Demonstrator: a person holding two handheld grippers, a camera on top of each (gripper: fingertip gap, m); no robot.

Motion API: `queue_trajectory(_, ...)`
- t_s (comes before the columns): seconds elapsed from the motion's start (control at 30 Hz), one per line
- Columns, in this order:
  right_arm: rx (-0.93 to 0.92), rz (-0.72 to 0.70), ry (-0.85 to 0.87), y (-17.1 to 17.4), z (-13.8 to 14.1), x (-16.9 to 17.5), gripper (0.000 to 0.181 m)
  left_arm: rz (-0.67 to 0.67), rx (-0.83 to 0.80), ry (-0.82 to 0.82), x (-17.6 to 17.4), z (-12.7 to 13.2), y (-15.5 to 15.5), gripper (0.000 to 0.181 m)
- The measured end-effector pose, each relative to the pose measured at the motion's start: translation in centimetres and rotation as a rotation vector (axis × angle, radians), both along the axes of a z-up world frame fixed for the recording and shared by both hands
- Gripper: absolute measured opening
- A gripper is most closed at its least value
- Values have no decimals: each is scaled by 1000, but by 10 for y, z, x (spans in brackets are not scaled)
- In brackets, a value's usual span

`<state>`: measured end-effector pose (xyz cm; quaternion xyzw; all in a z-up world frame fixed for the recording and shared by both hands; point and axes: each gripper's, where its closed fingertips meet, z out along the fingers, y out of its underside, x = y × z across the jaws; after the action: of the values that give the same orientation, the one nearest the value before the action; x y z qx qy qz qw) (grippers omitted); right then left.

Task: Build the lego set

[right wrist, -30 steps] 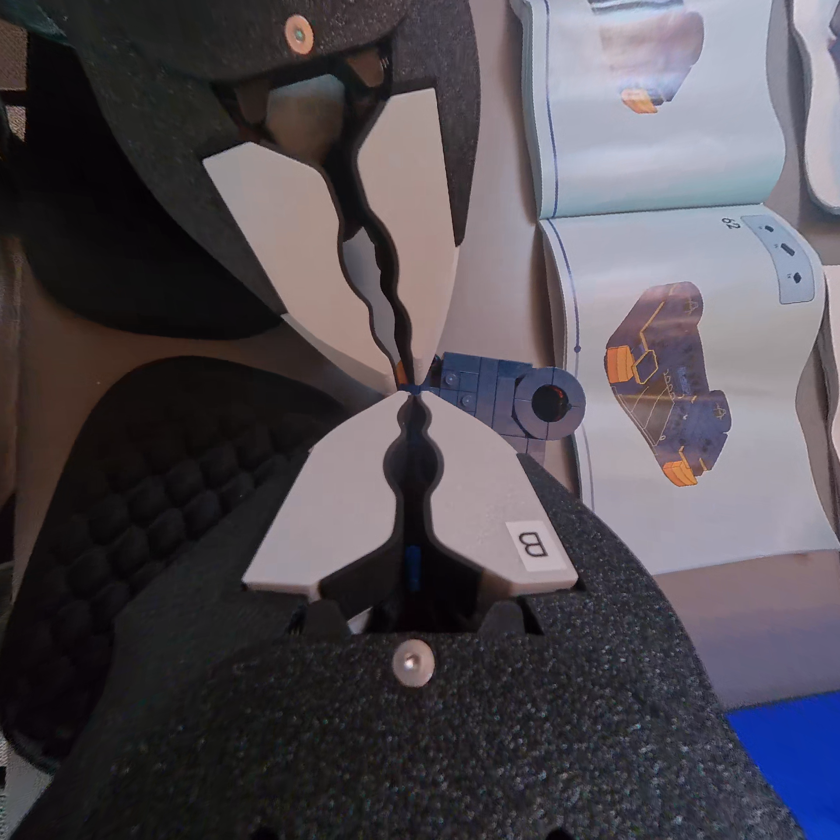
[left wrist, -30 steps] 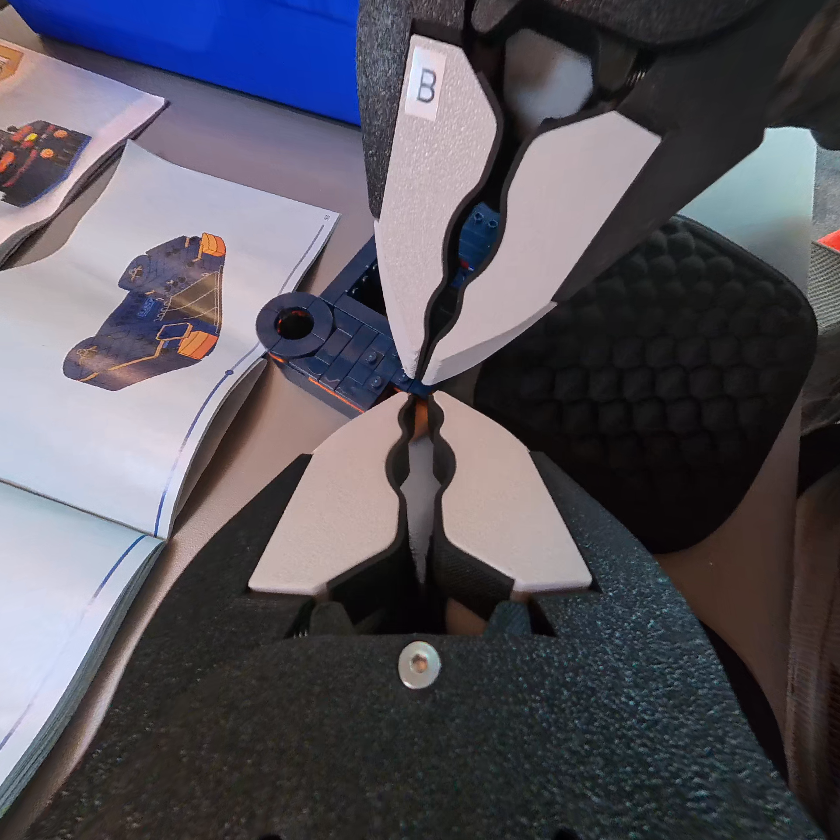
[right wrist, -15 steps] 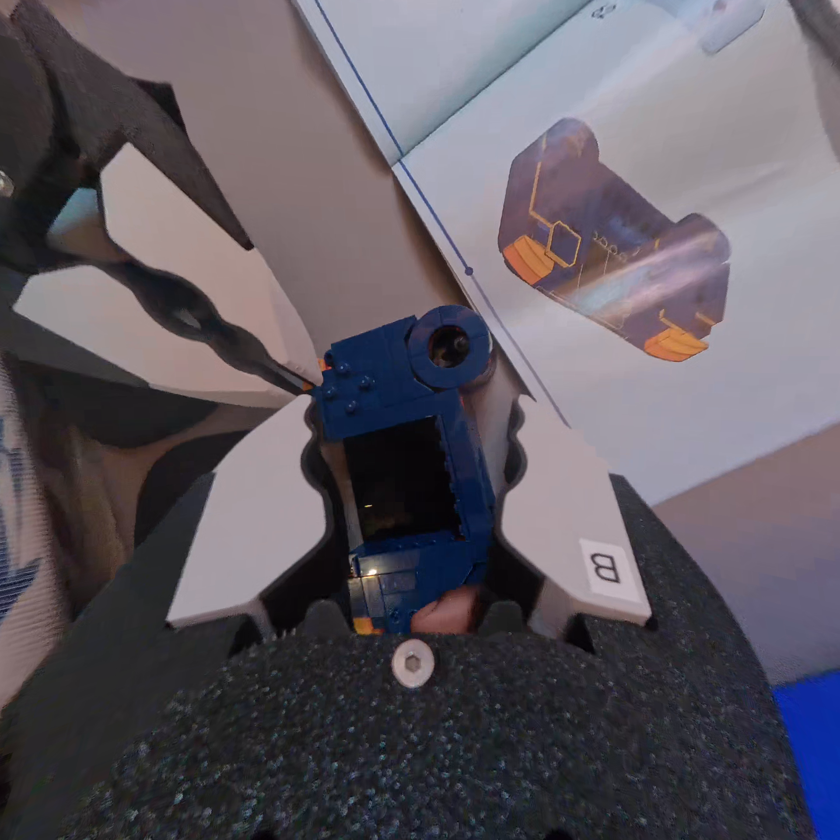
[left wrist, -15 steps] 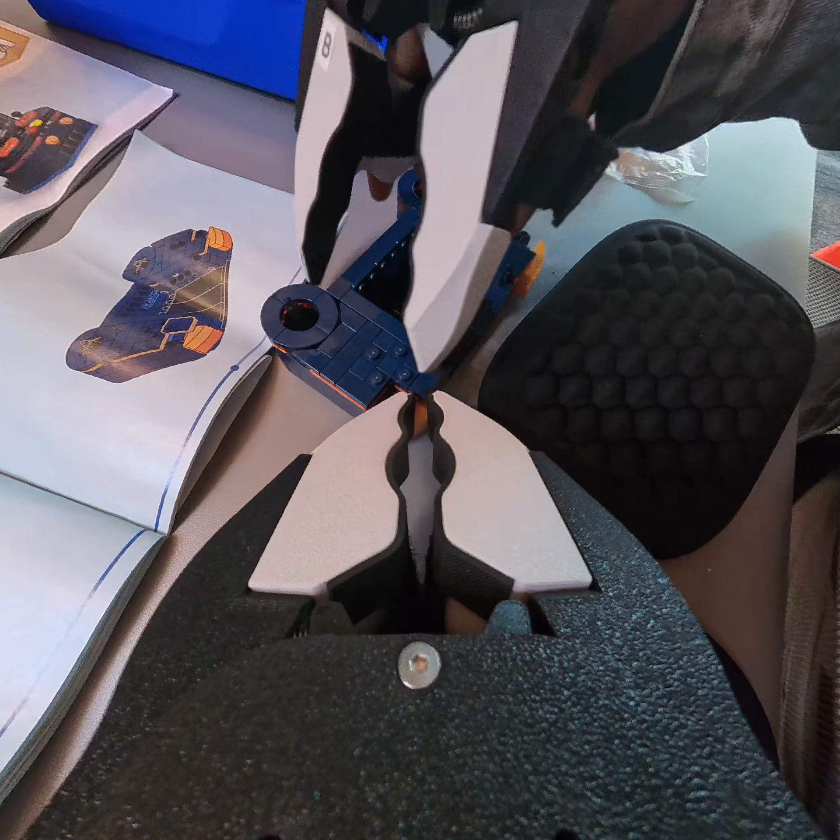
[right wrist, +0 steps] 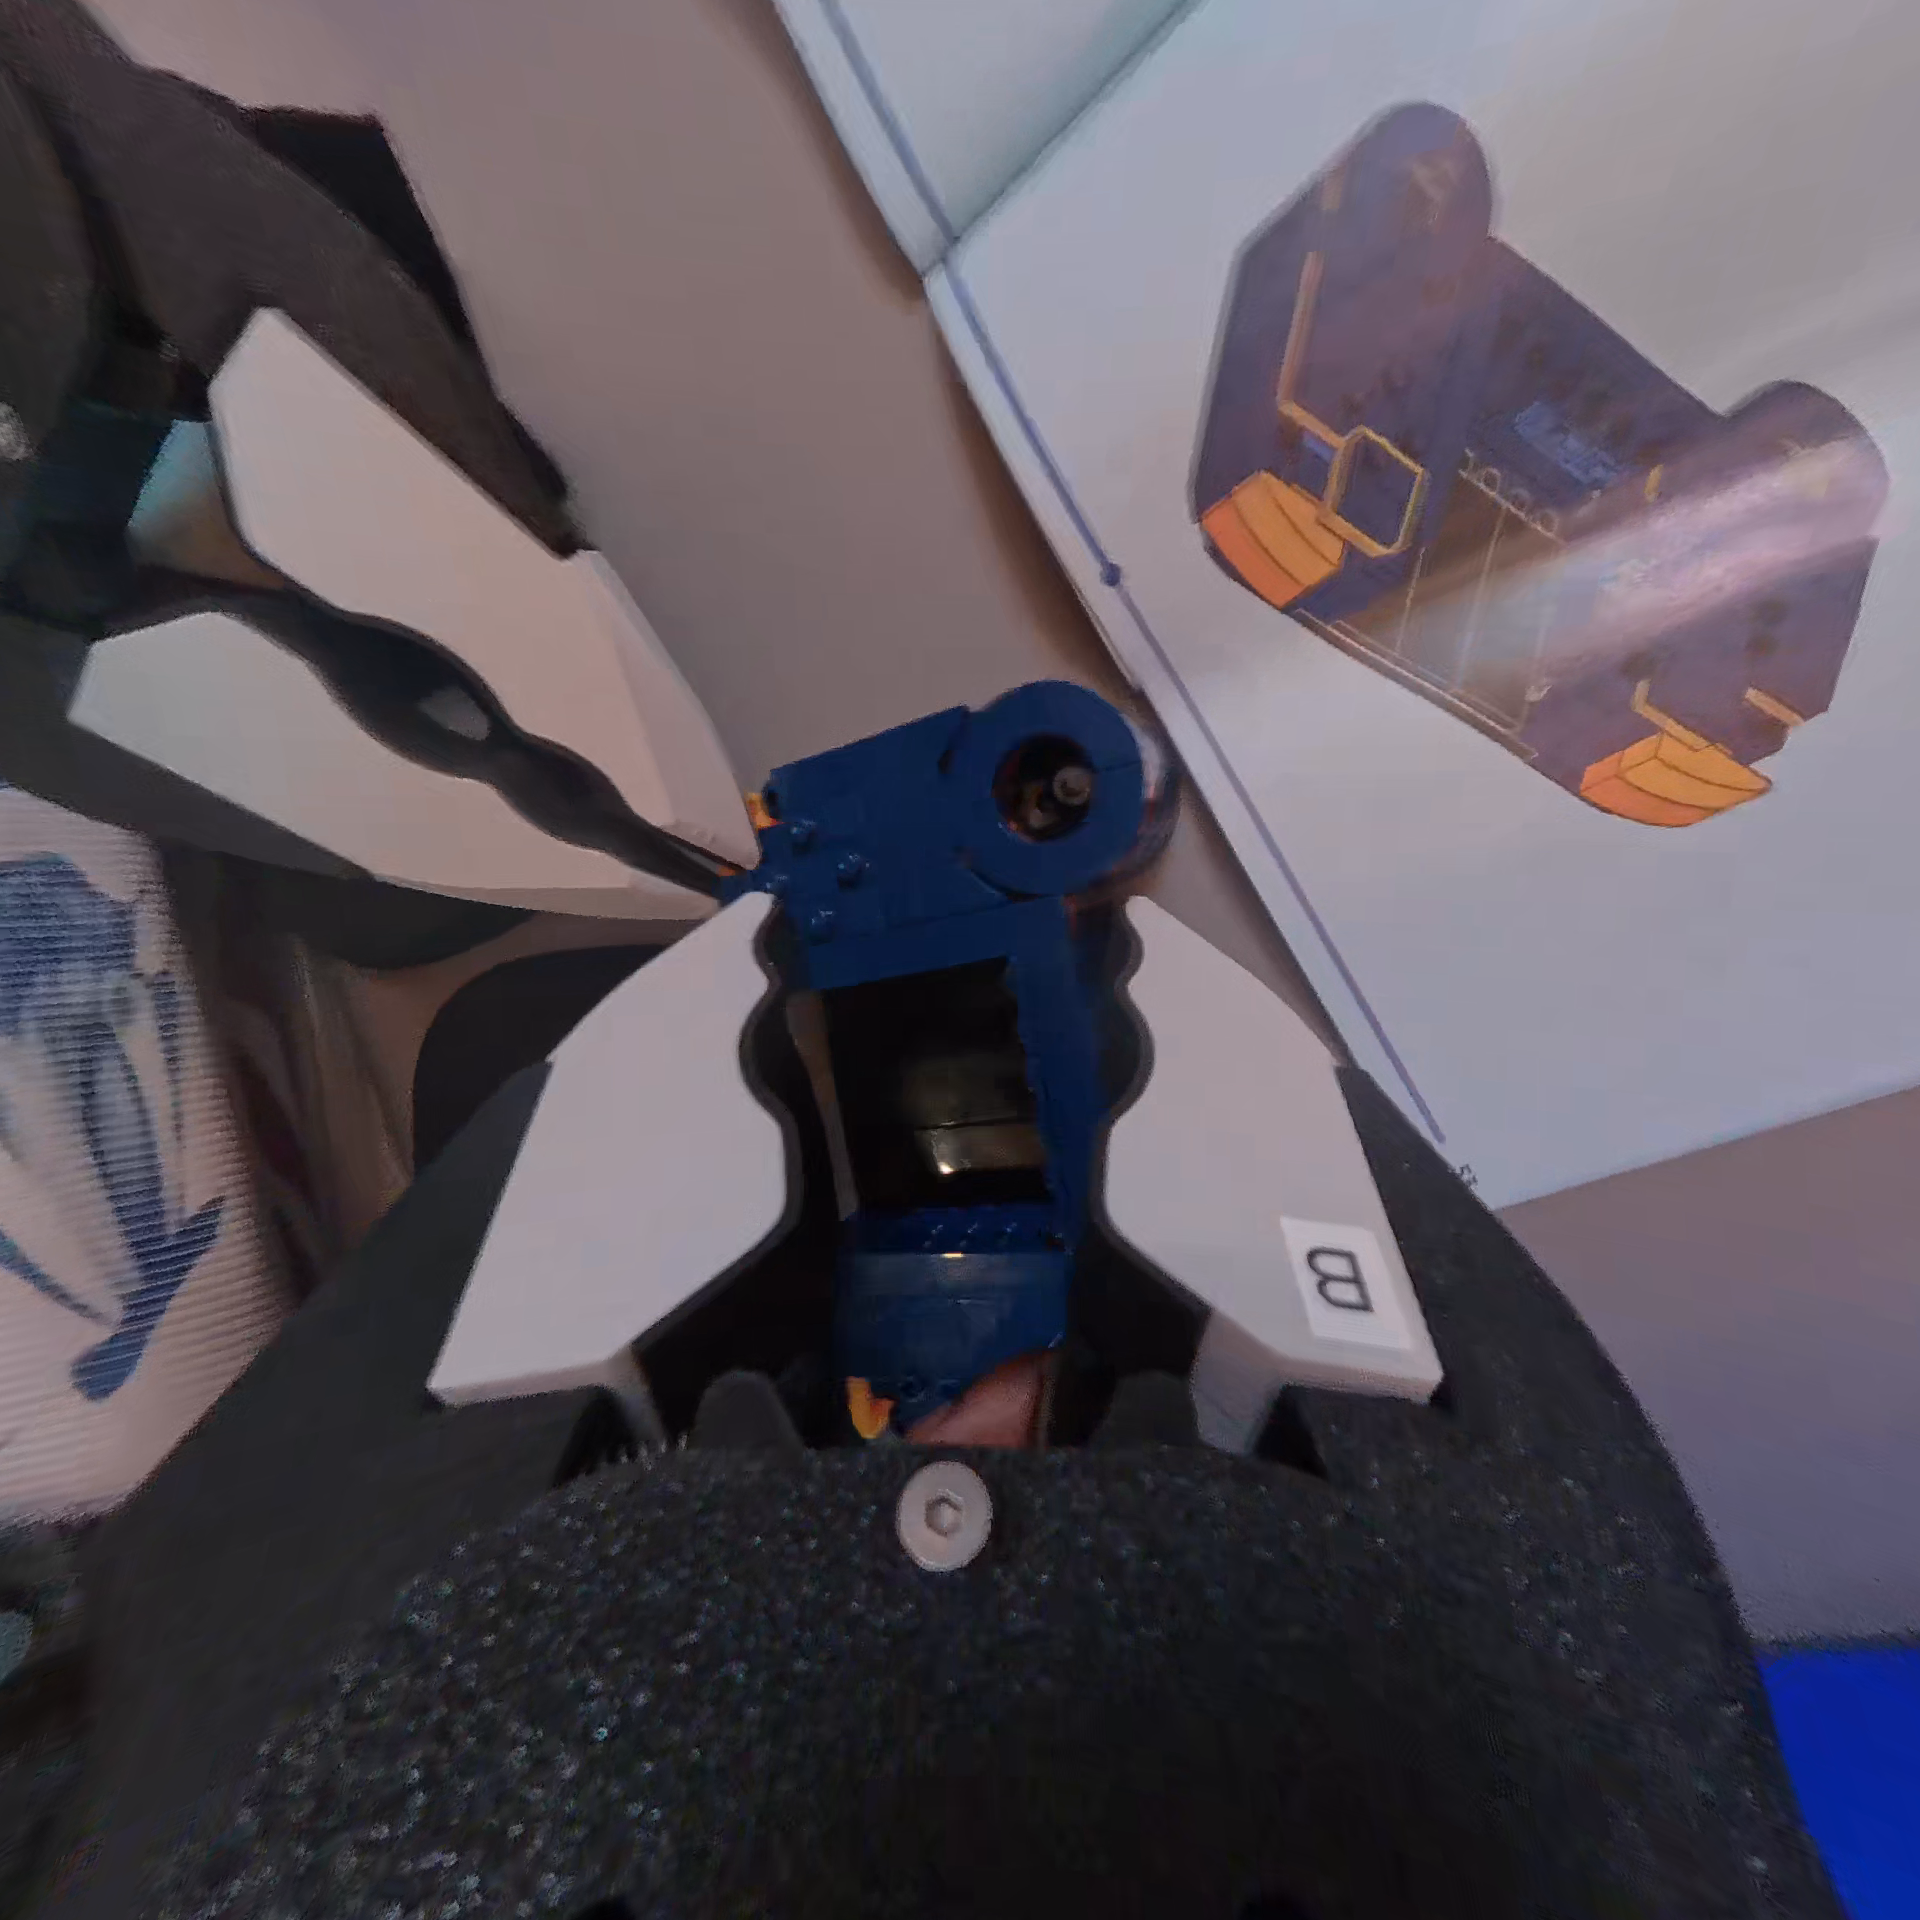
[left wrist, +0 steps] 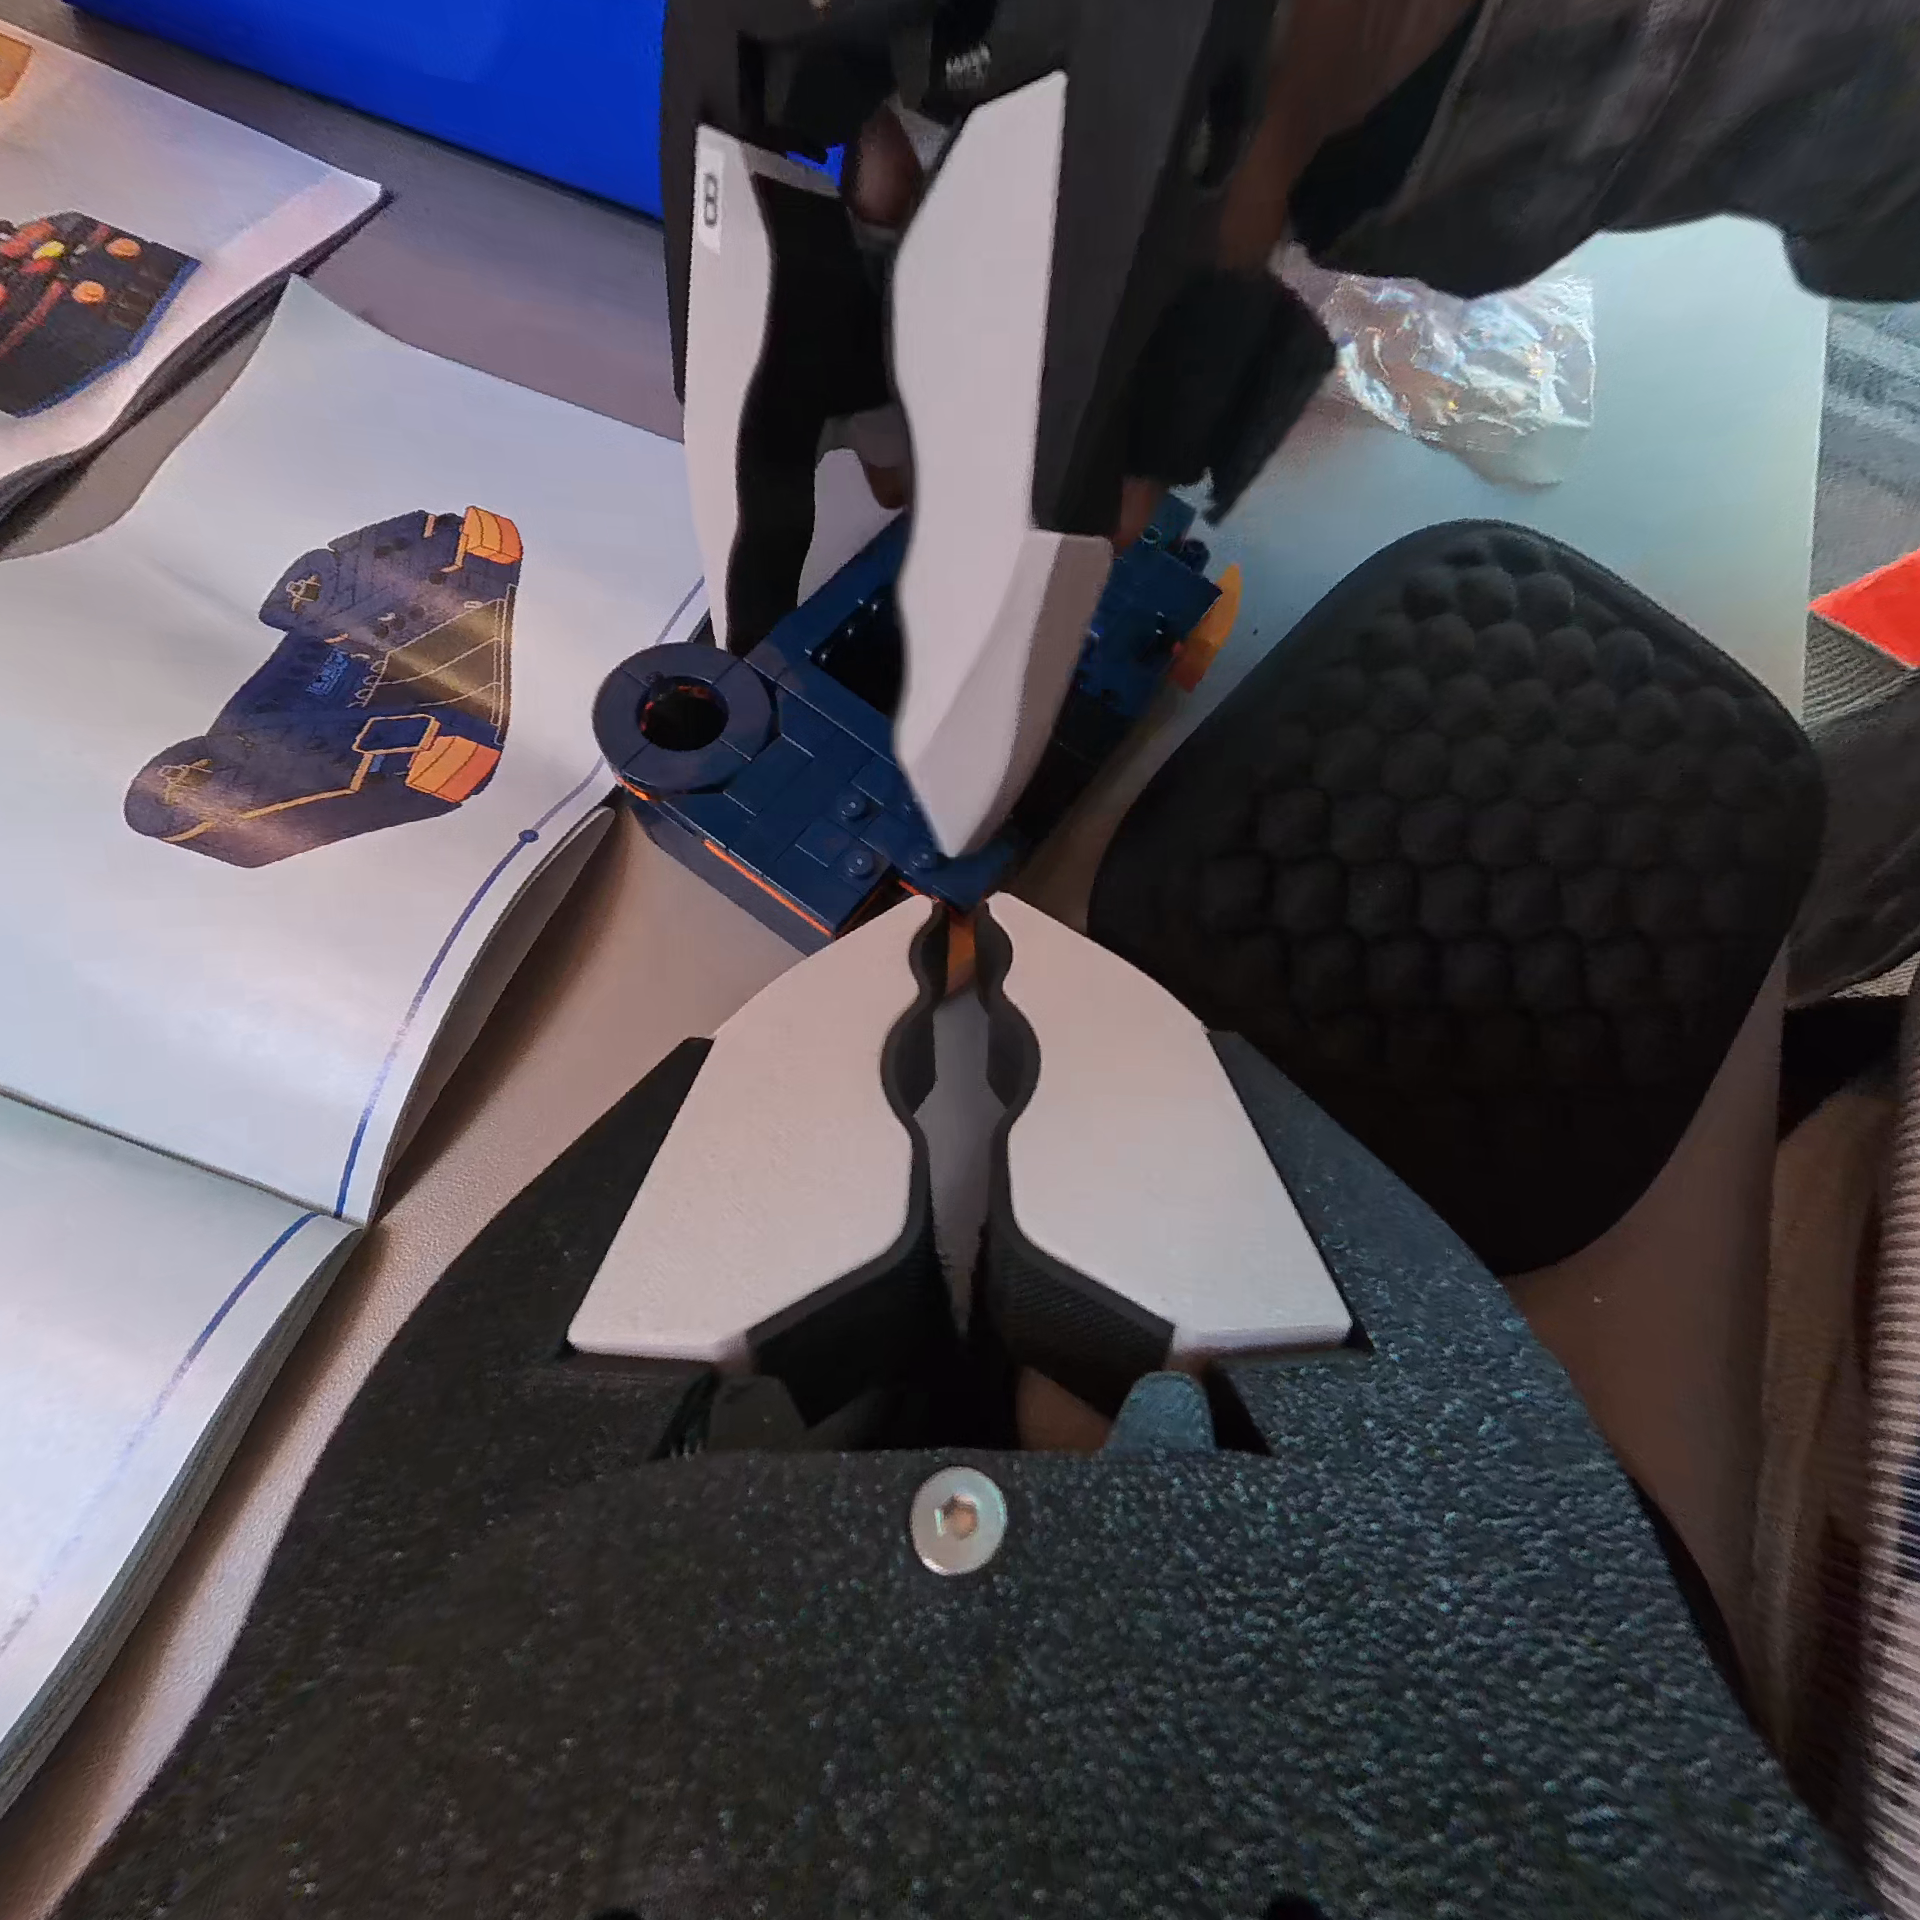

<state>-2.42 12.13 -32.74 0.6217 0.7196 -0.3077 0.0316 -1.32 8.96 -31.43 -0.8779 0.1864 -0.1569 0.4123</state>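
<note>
A dark blue lego model (left wrist: 800, 790) with a ring at one end lies on the grey table. My left gripper (left wrist: 954, 914) is shut on a small orange piece (left wrist: 958, 940), held against the model's near corner. My right gripper (left wrist: 842, 738) reaches in from above, with one finger on each side of the model. In the right wrist view the model (right wrist: 935, 935) fills the gap between my right gripper's (right wrist: 951, 904) jaws, which rest on its sides. My left gripper (right wrist: 727, 868) touches the model's corner from the left.
An open instruction booklet (left wrist: 312, 935) lies left of the model and also shows in the right wrist view (right wrist: 1455, 831). A black bumpy pad (left wrist: 1455, 883) sits to the right. A blue bin (left wrist: 416, 62) and a clear plastic bag (left wrist: 1455, 353) lie farther back.
My right gripper was shut tip to tip with the left one. It opened, swung over the model and narrowed onto its sides. My left gripper stayed shut on the orange piece.
</note>
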Motion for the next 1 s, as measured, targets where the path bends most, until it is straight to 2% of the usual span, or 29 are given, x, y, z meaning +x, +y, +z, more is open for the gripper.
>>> queue_trajectory(0.27, -1, 76, -67, 0, 0, 1, 57, -7, -17, -37, 1, 0, 0, 5)
queue_trajectory(0.37, -68, 72, -69, -3, 4, 3, 66, -4, -17, -39, 0, 0, 0, 5)
queue_trajectory(0.7, 99, 134, -100, -6, -2, 5, 70, -5, -19, -35, 0, 0, 0, 5)
queue_trajectory(1.0, 48, 119, -141, -3, -1, 3, 65, -6, -22, -45, 0, 0, 0, 4)
